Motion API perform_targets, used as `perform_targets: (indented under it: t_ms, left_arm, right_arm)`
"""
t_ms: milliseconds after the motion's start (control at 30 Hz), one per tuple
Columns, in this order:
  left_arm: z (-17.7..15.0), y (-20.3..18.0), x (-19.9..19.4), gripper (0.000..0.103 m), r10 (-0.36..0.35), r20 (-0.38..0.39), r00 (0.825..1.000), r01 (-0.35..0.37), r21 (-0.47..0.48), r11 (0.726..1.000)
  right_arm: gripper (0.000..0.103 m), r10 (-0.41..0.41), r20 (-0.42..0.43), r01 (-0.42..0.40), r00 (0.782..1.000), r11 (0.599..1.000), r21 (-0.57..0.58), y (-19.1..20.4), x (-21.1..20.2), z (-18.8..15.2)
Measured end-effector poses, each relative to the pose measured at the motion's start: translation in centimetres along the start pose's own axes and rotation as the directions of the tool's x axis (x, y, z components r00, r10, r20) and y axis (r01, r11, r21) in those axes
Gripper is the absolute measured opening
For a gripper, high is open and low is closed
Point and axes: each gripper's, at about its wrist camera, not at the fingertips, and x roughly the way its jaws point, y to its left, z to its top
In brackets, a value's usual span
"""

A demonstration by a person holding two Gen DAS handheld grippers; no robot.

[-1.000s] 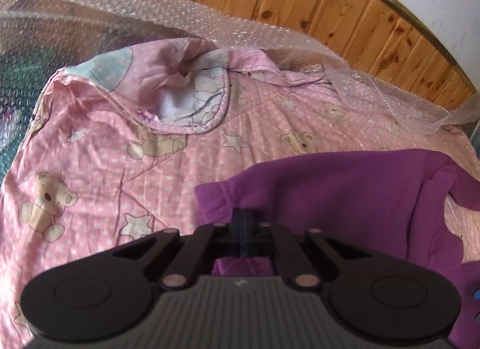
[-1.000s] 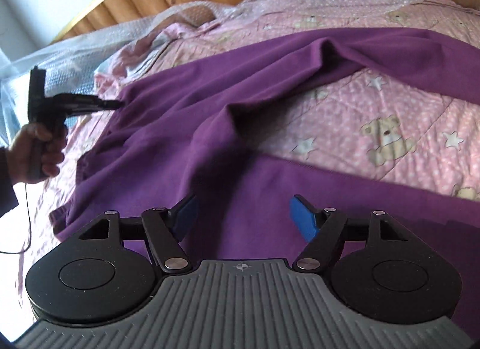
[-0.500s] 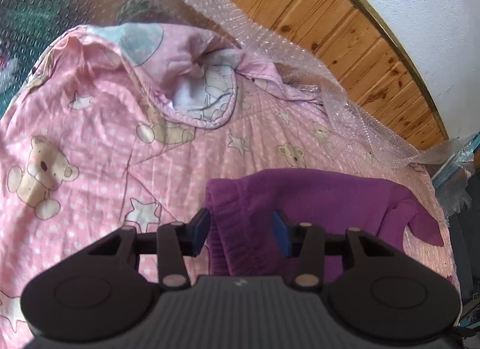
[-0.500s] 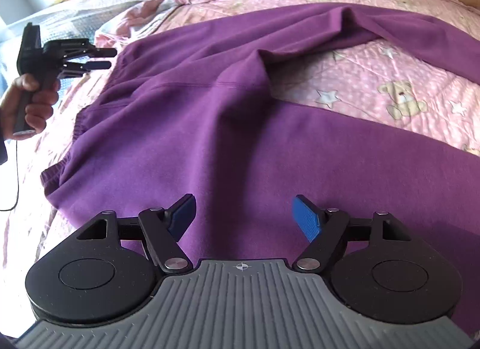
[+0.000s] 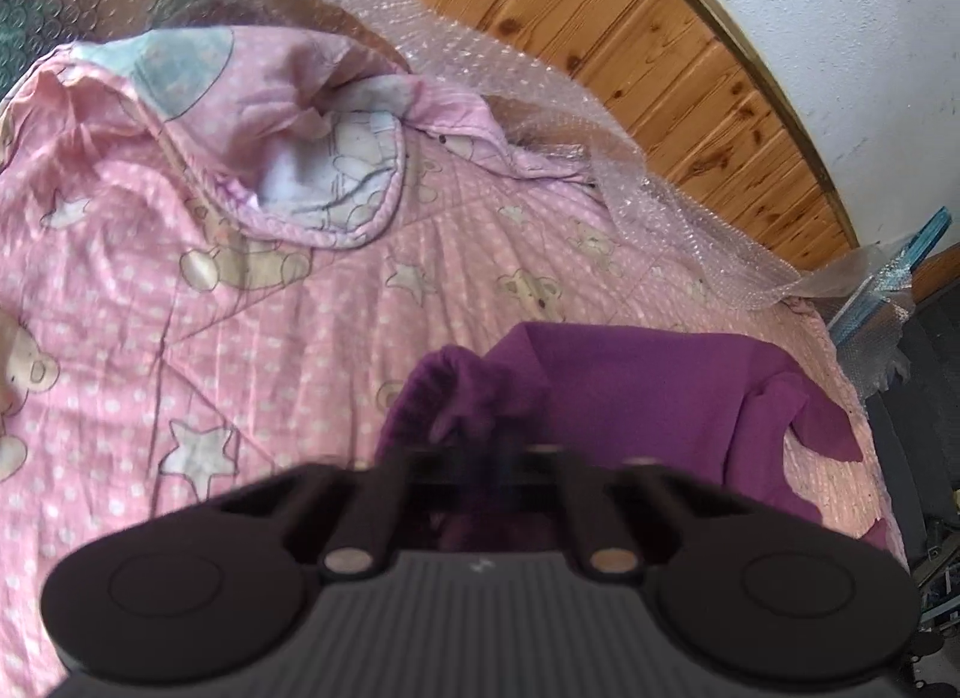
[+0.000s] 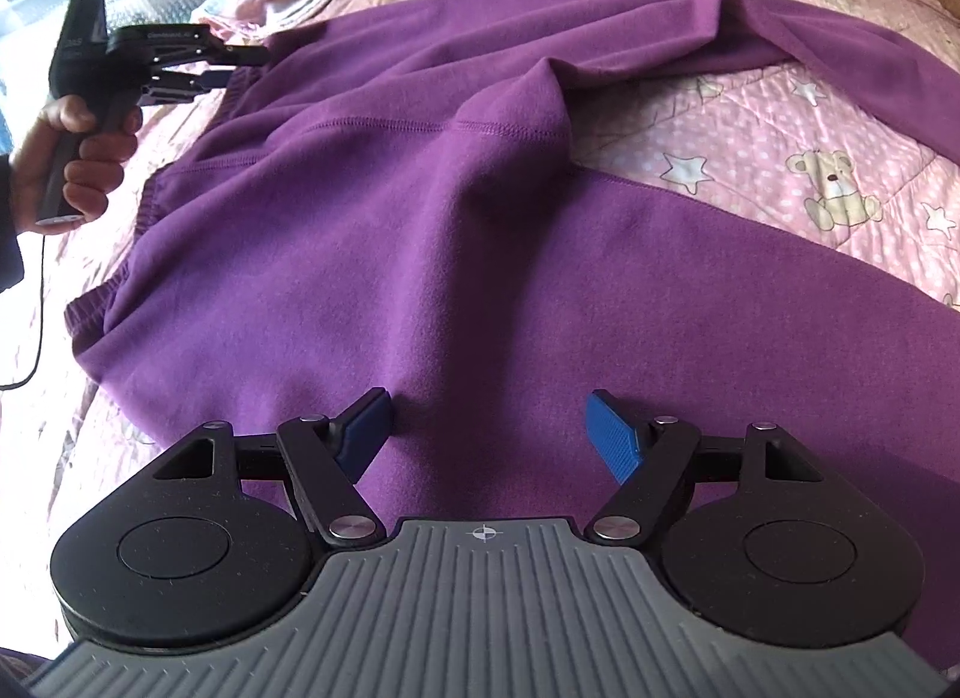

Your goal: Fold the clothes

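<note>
The left hand-held gripper (image 5: 480, 458) has its fingers pinched together on the bunched waistband of the purple trousers (image 6: 420, 230), right at the garment's far corner. The right hand-held gripper (image 6: 489, 434) hovers low over the middle of the fabric, blue fingertips (image 6: 612, 440) spread wide apart, holding nothing. The trousers lie spread across the pink teddy-bear quilt (image 5: 240, 290) on the bed, legs fanning apart. Bubble wrap (image 5: 540, 74) runs along the wooden headboard (image 5: 600, 20).
</note>
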Motion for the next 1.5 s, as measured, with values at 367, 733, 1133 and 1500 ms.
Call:
perform_targets:
  t_ms: [367, 733, 1133, 1500]
  left_arm:
    - [1.5, 3.8, -0.9, 0.031, 0.139, -0.033, 0.990, -0.141, -0.111, 0.984]
    - [-11.7, -0.1, -11.6, 0.062, 0.002, -0.224, 0.974, 0.032, 0.147, 0.989]
    - [-12.9, 5.8, -13.6, 0.005, 0.087, -0.206, 0.975, -0.107, -0.090, 0.990]
    - [-12.0, 1.5, -18.3, 0.034, 0.333, -0.076, 0.940, -0.336, -0.023, 0.942]
  right_arm:
    - [0.081, -0.023, -0.017, 0.022, 1.000, 0.998, -0.052, 0.6, 0.3, -0.1]
    - [0.081, -0.026, 0.014, 0.024, 1.000, 0.989, 0.147, -2.8, -0.1, 0.3]
    - [0.082, -0.056, 0.021, 0.053, 0.998, 0.992, 0.113, -2.2, -0.8, 0.8]
    - [0.083, -0.141, 0.049, 0.119, 0.989, 0.940, 0.319, -8.6, -6.1, -4.2]
